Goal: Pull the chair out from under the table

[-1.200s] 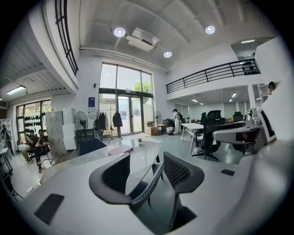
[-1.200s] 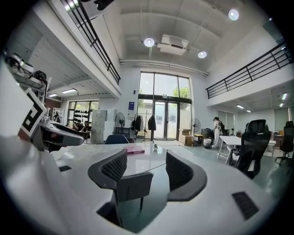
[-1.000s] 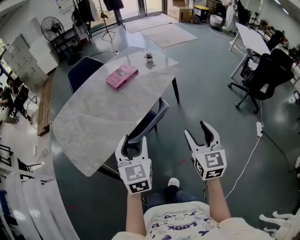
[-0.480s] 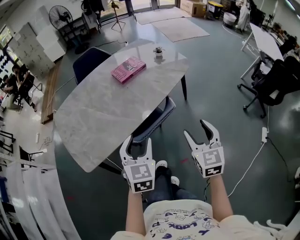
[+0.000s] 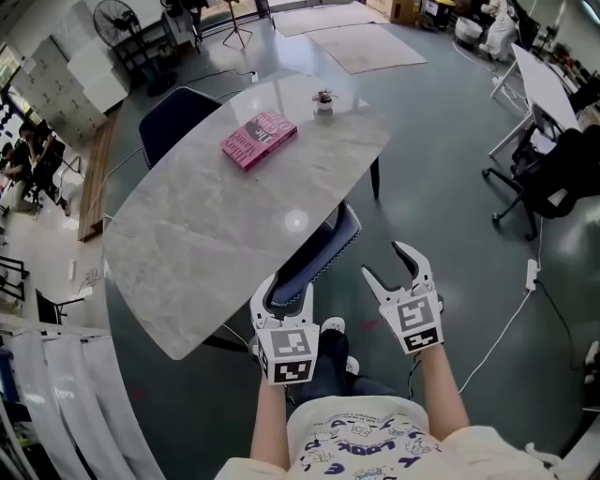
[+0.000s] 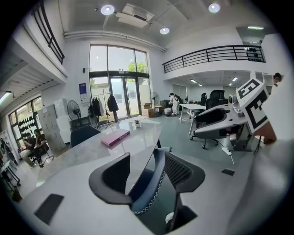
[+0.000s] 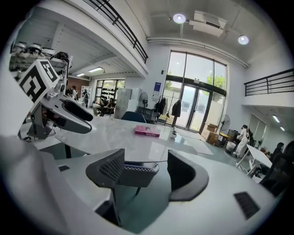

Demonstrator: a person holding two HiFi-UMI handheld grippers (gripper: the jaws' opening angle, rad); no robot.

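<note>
chair [image 5: 323, 246]: tucked under the table [image 5: 216, 211]; likely stiff and fairly light; take the back's top rim.
your left gripper [image 5: 282, 292]: spread, empty.
your right gripper [image 5: 385, 263]: jaws just opening wider, nothing between.

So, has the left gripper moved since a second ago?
Yes. The left gripper has closed in on the chair; its open jaws now line up with the top edge.

Bright, even daylight from the glass front [image 6: 117, 94] ahead of my left hand-held gripper [image 6: 147, 176], ceiling spots [image 6: 108, 9] above it. Glare patch on table [image 5: 295, 222]. Both gripper views: fisheye bend, black corners.
</note>
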